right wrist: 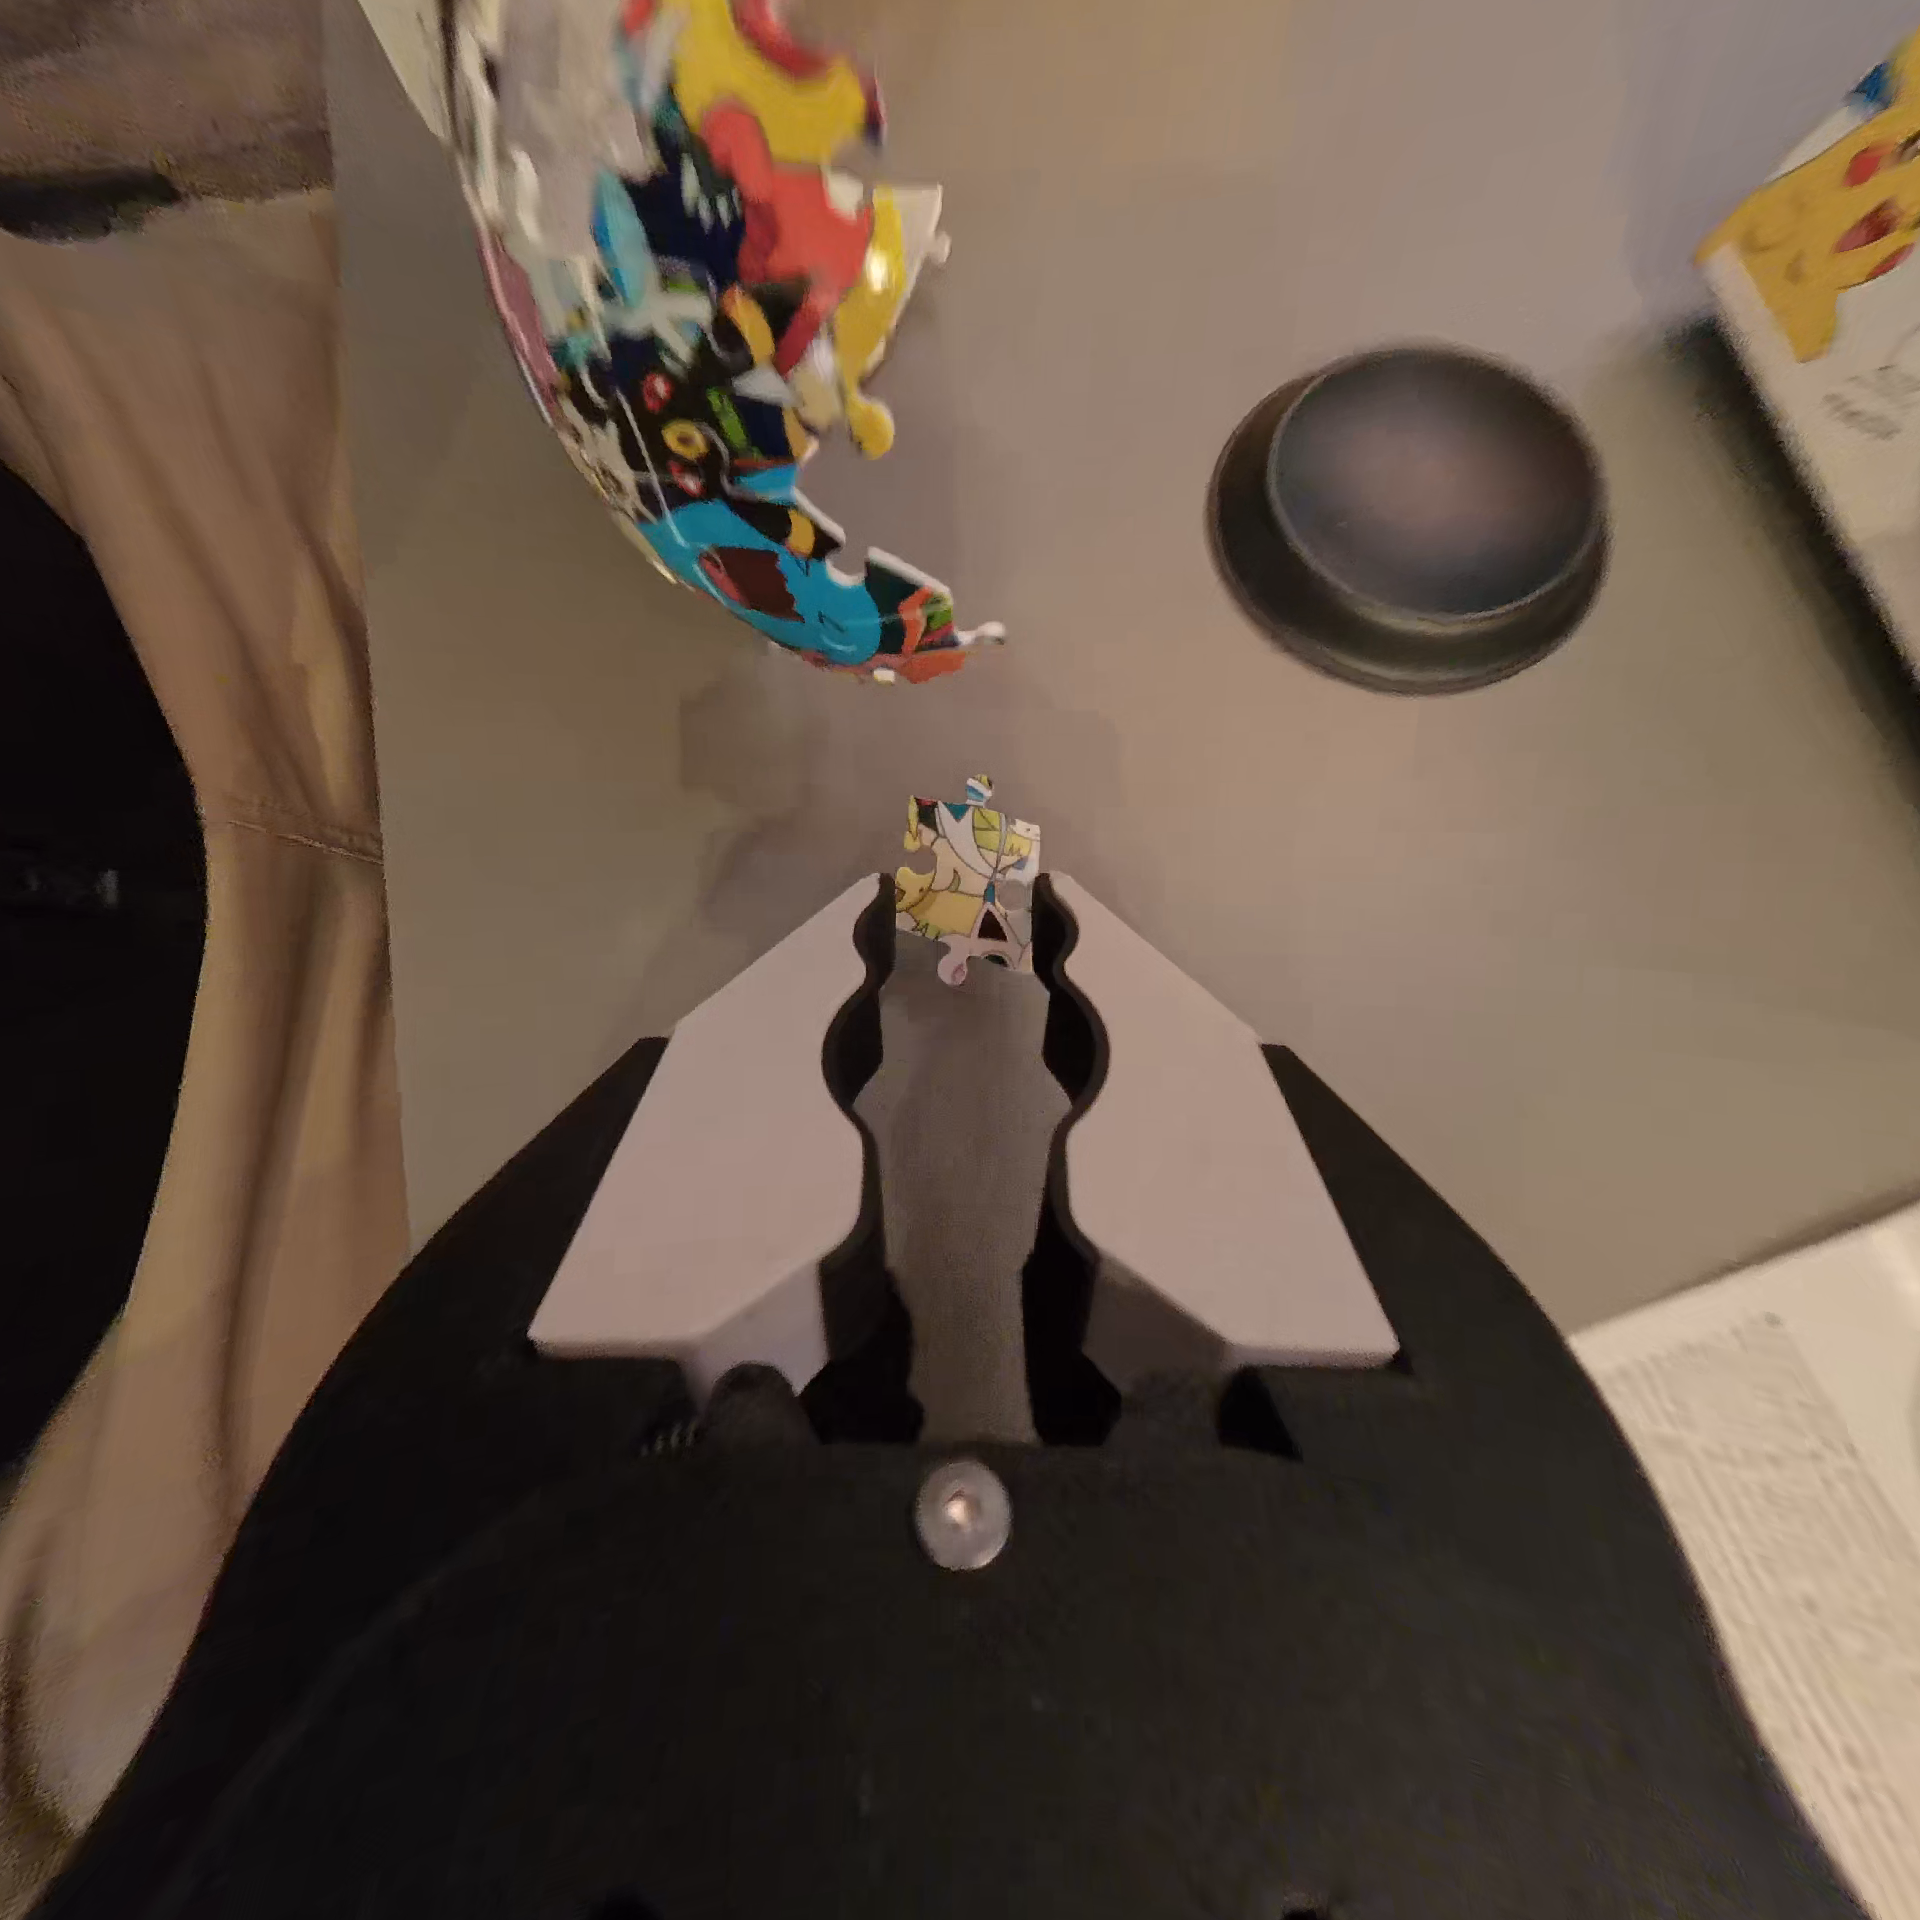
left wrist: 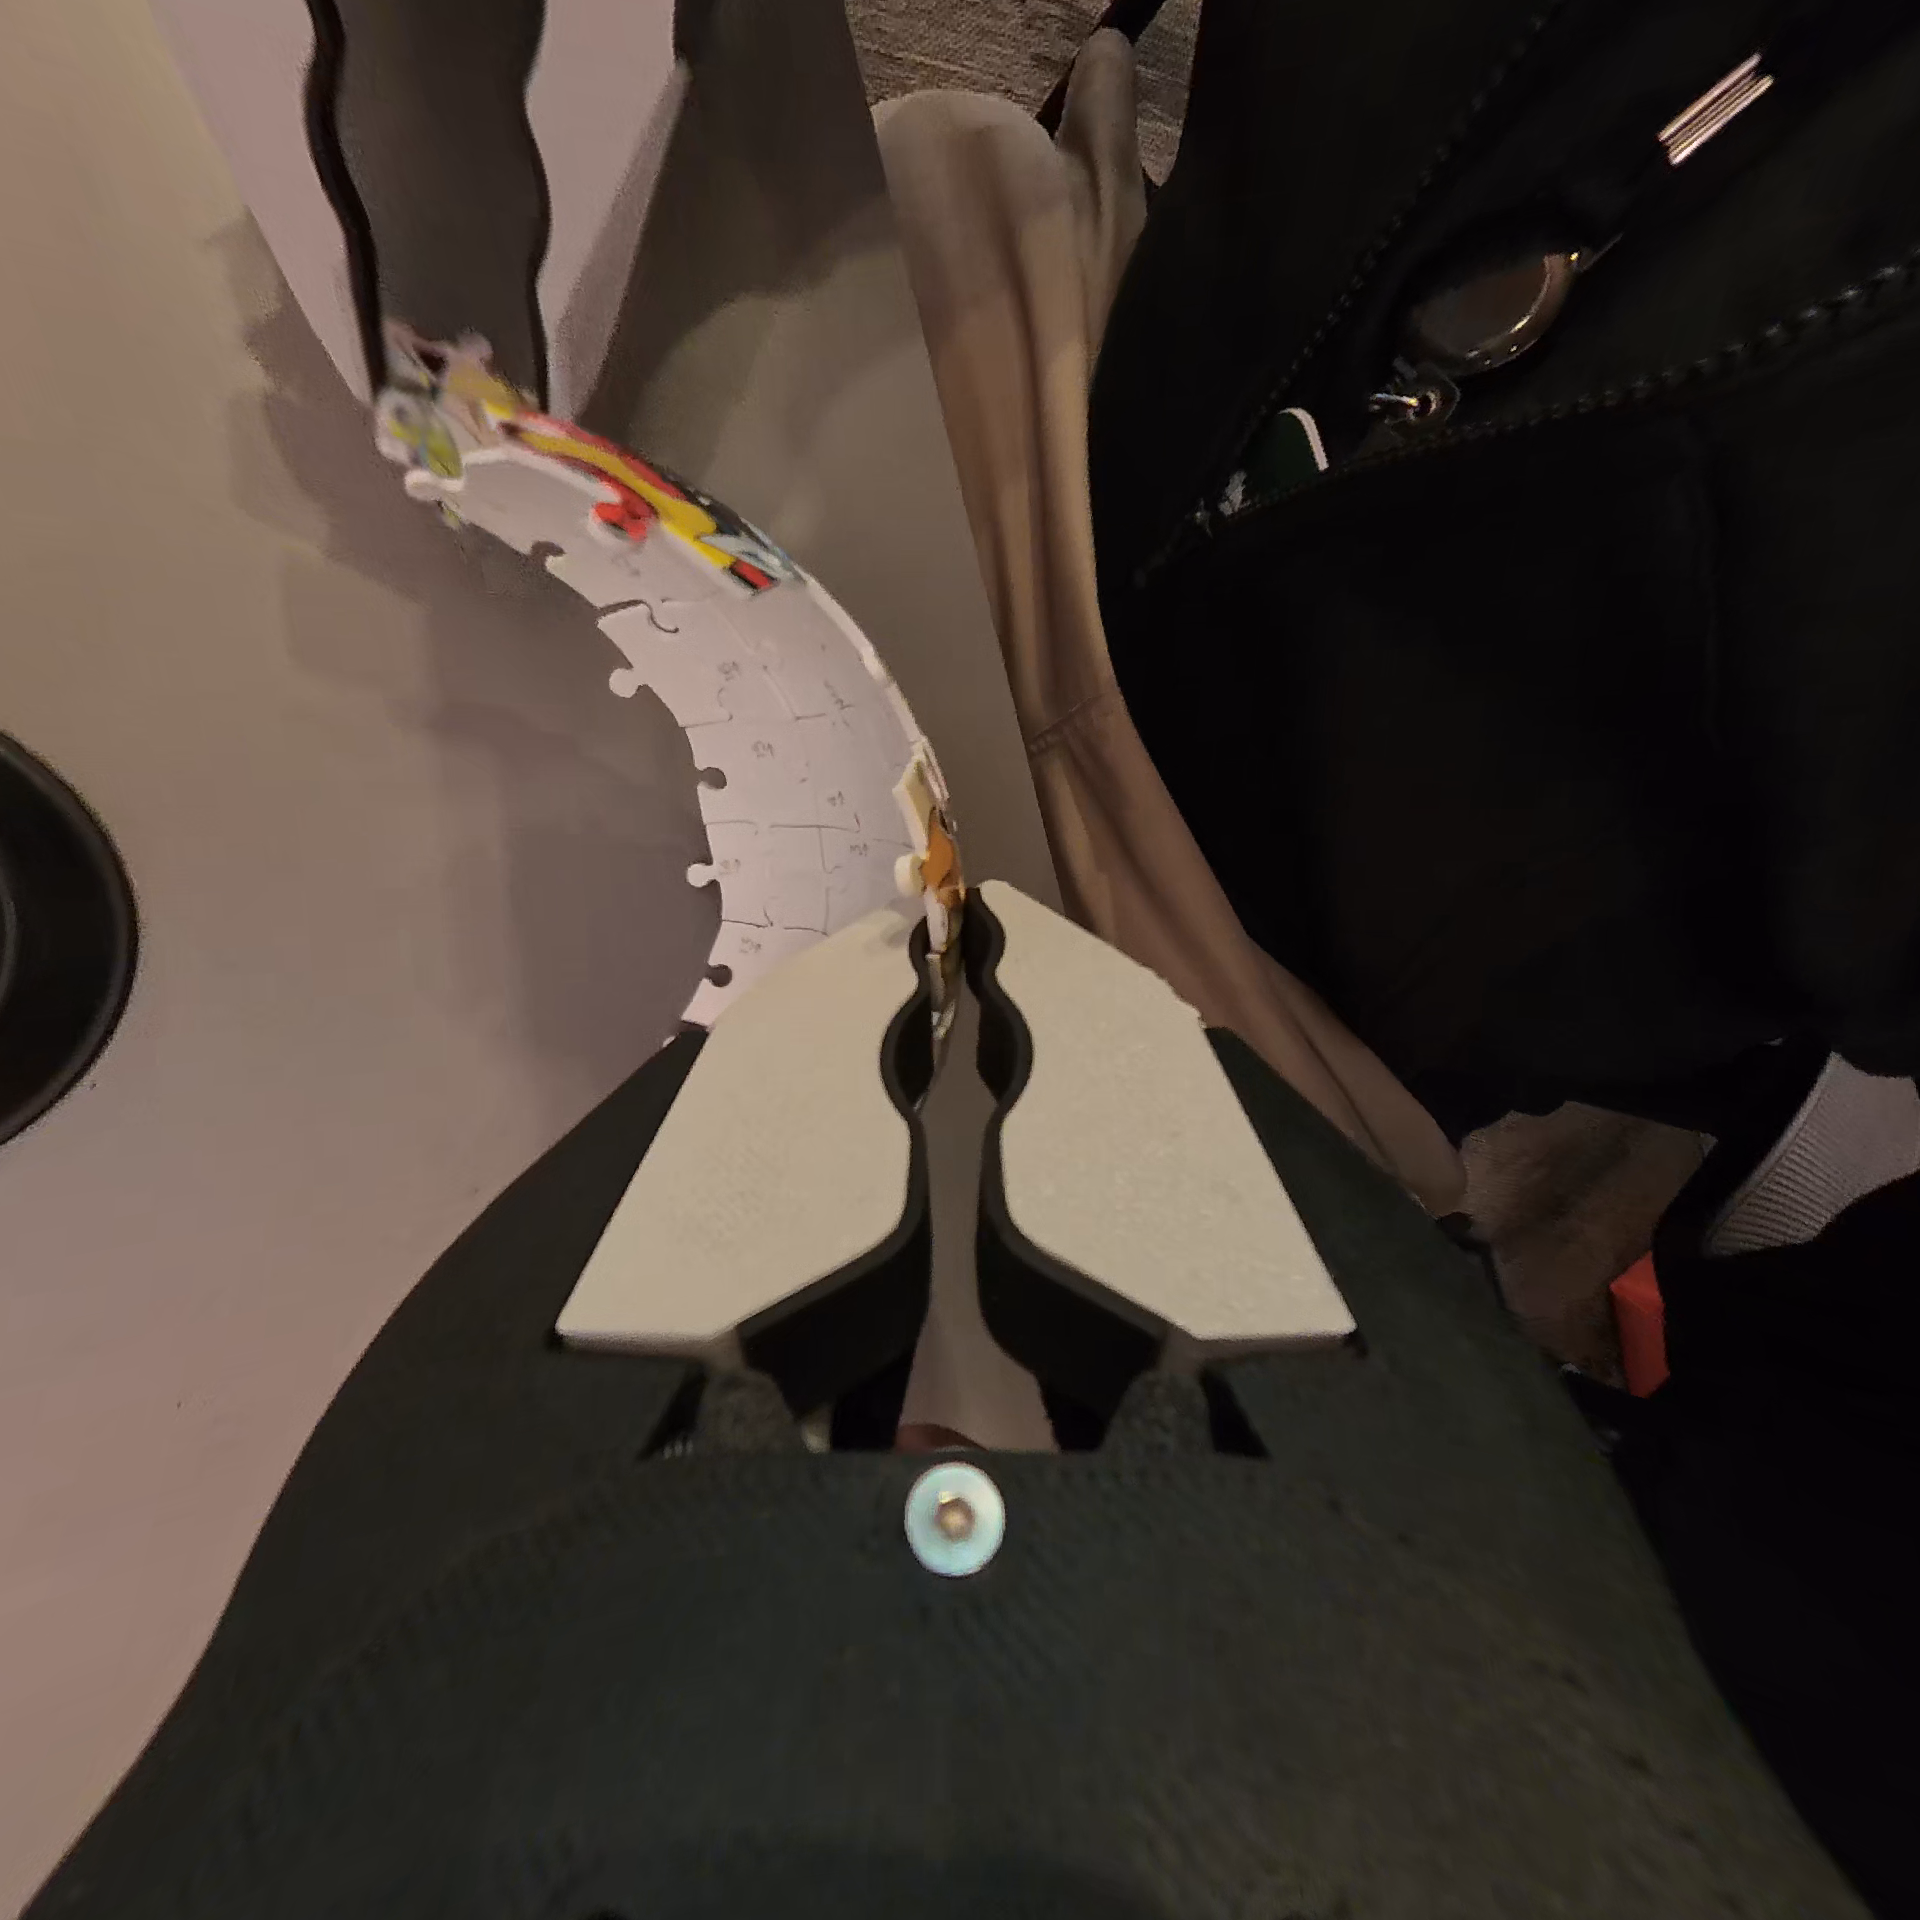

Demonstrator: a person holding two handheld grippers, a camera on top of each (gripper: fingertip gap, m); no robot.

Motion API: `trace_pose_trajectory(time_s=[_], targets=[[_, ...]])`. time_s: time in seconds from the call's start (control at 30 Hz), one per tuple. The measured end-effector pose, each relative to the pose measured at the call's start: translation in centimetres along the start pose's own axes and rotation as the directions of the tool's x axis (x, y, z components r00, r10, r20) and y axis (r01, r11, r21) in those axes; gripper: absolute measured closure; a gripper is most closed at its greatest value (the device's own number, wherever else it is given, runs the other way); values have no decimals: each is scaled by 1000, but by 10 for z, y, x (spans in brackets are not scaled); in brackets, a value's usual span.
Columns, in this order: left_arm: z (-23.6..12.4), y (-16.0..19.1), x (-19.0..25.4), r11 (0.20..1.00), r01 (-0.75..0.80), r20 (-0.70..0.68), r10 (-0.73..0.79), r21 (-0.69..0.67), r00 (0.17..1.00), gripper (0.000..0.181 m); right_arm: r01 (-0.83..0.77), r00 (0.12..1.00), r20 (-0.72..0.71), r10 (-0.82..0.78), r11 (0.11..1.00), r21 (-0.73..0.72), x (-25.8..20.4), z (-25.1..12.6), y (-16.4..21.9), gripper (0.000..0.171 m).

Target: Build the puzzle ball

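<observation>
In the left wrist view the left gripper [left wrist: 954, 935] fills the lower half of the frame, its white-faced fingers [left wrist: 790, 1132] drawn nearly together and pinching the near edge of the curved puzzle shell [left wrist: 790, 748] at frame centre. From that grip the shell arcs up and to the left, showing its plain white inner face, with jigsaw knobs along the left rim and a band of yellow and red print near its far end. At the upper left the right gripper [left wrist: 447, 353] appears as two dark fingers reaching down to the shell's far tip — whether the piece it carries touches the shell there cannot be told. A tan trouser leg [left wrist: 997, 343] and a black jacket [left wrist: 1507, 675] take up the right side, and a dark round object sits at the left edge on the pale table [left wrist: 260, 1039].

In the right wrist view the right gripper [right wrist: 966, 914] rises from the bottom, its fingers partly closed on a single small puzzle piece [right wrist: 966, 883] held upright at the tips at frame centre. Beyond it, upper left of centre, hangs the shell's printed outer face, blurred — apart from the piece. A black round stand [right wrist: 1413, 520] lies on the table at the right, a printed box [right wrist: 1829, 270] at the upper right edge, and a paper sheet [right wrist: 1766, 1507] at lower right.
</observation>
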State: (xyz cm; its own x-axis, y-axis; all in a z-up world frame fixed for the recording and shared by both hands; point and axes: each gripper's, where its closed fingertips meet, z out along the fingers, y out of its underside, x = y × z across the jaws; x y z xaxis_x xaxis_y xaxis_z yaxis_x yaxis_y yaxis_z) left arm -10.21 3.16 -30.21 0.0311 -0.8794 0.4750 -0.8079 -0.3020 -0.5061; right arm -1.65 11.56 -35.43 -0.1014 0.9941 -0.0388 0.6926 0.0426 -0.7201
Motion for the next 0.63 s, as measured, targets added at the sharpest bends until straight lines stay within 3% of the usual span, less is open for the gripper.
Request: trace_pose_trajectory(time_s=[0.03,0.27,0.43,0.63], targets=[[0,-2,0,1000,3,-14,-3,4,1000,179,13,1000,-5,-13,999,36,2,-10,-7,147],[2,-18,-1,998,62,-222,-62,-8,973,179,294,955,-8,-296,943,157,-15,-64,-69,146],[4,-30,-4,997,75,-355,-83,-34,931,179,524,846,58,-530,847,95,-37,-49,-82,146],[4,-34,-8,995,74,-433,-95,-64,896,179,677,733,85,-675,736,2,-35,-29,-74,146]])
